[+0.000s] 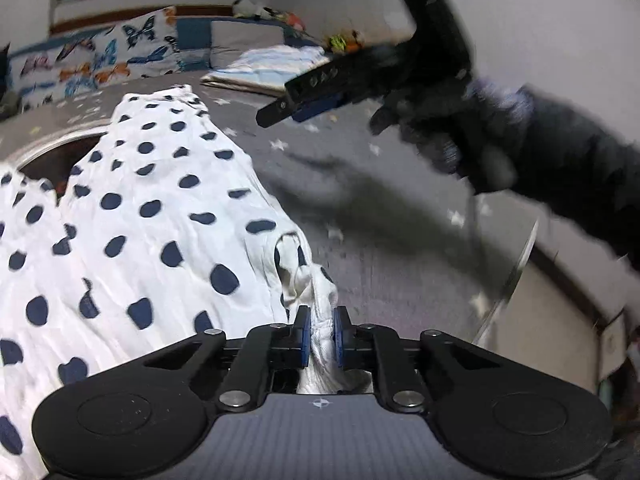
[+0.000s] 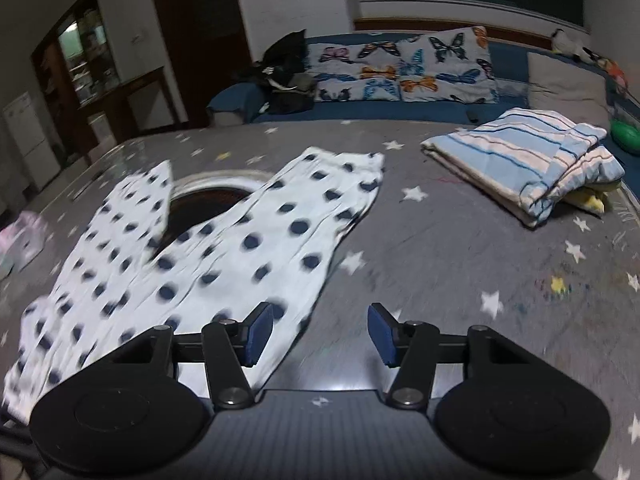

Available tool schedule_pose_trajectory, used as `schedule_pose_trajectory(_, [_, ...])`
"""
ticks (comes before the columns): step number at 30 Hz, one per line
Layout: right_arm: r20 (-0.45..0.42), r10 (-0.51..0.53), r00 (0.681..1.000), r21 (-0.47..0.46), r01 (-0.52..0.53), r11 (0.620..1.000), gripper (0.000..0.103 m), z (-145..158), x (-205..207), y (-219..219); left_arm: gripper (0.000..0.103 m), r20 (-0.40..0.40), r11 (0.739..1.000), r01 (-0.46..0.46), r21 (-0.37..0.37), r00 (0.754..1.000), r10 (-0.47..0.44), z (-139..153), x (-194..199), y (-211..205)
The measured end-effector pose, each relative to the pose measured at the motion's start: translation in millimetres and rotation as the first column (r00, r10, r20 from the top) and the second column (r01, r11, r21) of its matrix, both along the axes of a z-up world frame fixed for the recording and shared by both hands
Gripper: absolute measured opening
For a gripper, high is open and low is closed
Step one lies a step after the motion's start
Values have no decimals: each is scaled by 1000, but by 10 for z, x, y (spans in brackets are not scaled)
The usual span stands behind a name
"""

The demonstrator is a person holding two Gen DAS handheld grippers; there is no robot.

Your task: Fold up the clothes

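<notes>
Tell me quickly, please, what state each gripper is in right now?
Left gripper: shut on the polka-dot garment.
Right gripper: open, holding nothing.

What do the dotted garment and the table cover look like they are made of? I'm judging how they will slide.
Dotted garment: thin woven cloth, matte, probably cotton; it wrinkles finely and bunches where pinched.
Table cover: likely plastic or oilcloth with printed stars; it shows faint sheen, though blur leaves this open.

We see our left gripper (image 1: 321,330) at six o'clock, its fingers (image 1: 303,330) pinched on a bunched edge of the white polka-dot garment (image 1: 160,208), which spreads toward nine o'clock over the grey star-patterned worktop (image 1: 380,272). At two o'clock our right gripper (image 1: 304,106) hovers blurred, above the worktop.
</notes>
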State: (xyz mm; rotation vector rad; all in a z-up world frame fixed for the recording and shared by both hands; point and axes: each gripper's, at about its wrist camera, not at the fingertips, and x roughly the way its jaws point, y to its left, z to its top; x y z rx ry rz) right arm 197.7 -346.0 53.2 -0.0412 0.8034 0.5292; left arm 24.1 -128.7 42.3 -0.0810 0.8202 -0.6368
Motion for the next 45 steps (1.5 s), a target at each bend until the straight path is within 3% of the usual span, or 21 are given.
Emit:
schedule_pose_trajectory(6, [-11, -65, 998, 19, 65, 998, 49, -157, 751, 151, 12, -54, 985, -70, -159, 997, 62, 120, 43, 346])
schedule_pose_trajectory(13, [-19, -104, 994, 19, 104, 994, 48, -357, 1547, 412, 12, -84, 965, -129, -227, 990, 113, 157, 108, 593])
schedule_pose_trajectory(19, [-24, -123, 992, -16, 123, 992, 46, -487, 1939, 579, 12, -105, 950, -164, -265, 984, 141, 140, 161, 744])
schedule_pose_trajectory(23, [-3, -131, 991, -34, 131, 991, 41, -517, 2016, 666, 12, -114, 945, -175, -277, 982, 148, 118, 162, 797])
schedule_pose_trajectory(25, [4, -148, 989, -44, 148, 988, 33, -515, 2034, 691, 12, -116, 943, -179, -280, 982, 151, 112, 149, 814])
schedule_pose_trajectory(27, [6, -159, 987, -45, 159, 986, 14, -505, 2048, 695, 12, -117, 942, -183, -282, 981, 155, 113, 124, 830])
schedule_pose_trajectory(28, [6, -169, 986, -48, 169, 984, 11, -499, 2055, 696, 12, -117, 941, -185, -284, 981, 157, 113, 112, 835])
schedule_pose_trajectory(33, [14, -221, 975, -38, 221, 975, 7, -357, 2064, 667, 10, -102, 934, -200, -297, 979, 177, 129, 2, 904])
schedule_pose_trajectory(37, [40, -213, 976, -26, 214, 976, 7, -76, 2015, 755, 10, -85, 923, -214, -318, 977, 197, 172, -138, 1015])
schedule_pose_trajectory(45, [123, -142, 982, 20, 141, 990, 7, 574, 1840, 1371, 9, -41, 884, -269, -383, 961, 275, 258, -558, 1359])
